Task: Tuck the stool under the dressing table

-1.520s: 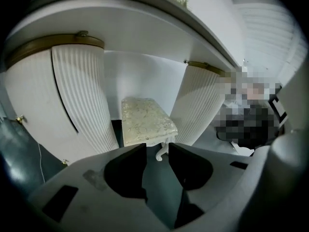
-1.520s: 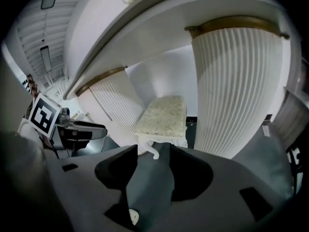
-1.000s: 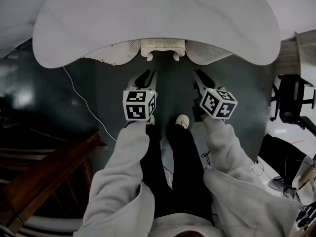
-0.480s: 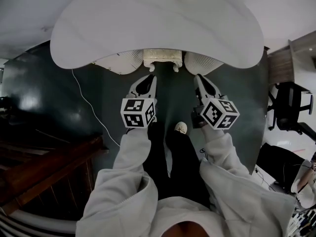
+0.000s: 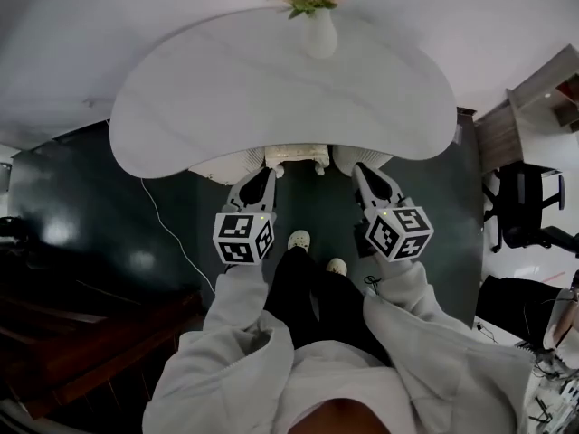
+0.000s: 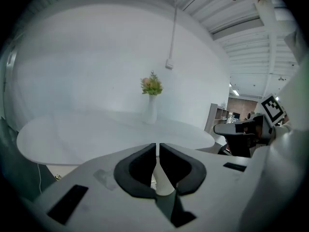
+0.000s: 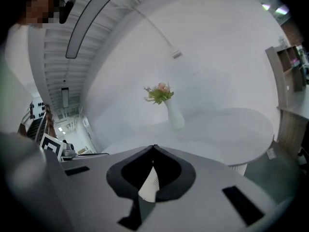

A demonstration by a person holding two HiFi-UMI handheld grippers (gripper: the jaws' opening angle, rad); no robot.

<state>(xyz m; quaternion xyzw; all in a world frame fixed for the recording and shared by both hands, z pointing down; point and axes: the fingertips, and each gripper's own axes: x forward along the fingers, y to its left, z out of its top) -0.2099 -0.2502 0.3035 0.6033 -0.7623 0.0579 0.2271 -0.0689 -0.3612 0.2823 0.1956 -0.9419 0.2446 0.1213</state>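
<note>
Now; stool (image 5: 296, 157) under dressing table (image 5: 271, 98); ahead, between left tool (image 5: 263, 175), right tool (image 5: 361, 171)

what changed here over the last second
Both claws came up as the person straightened. The left claw has just been closing with nothing between its jaws; the right claw shut, also empty. The vase of flowers came into the head view. The stool stayed tucked under the dressing table.

Dressing table (image 5: 226, 107) top smooth, matt white; floor (image 5: 72, 206) dark, glossy; sleeves (image 5: 235, 306) soft cloth.
</note>
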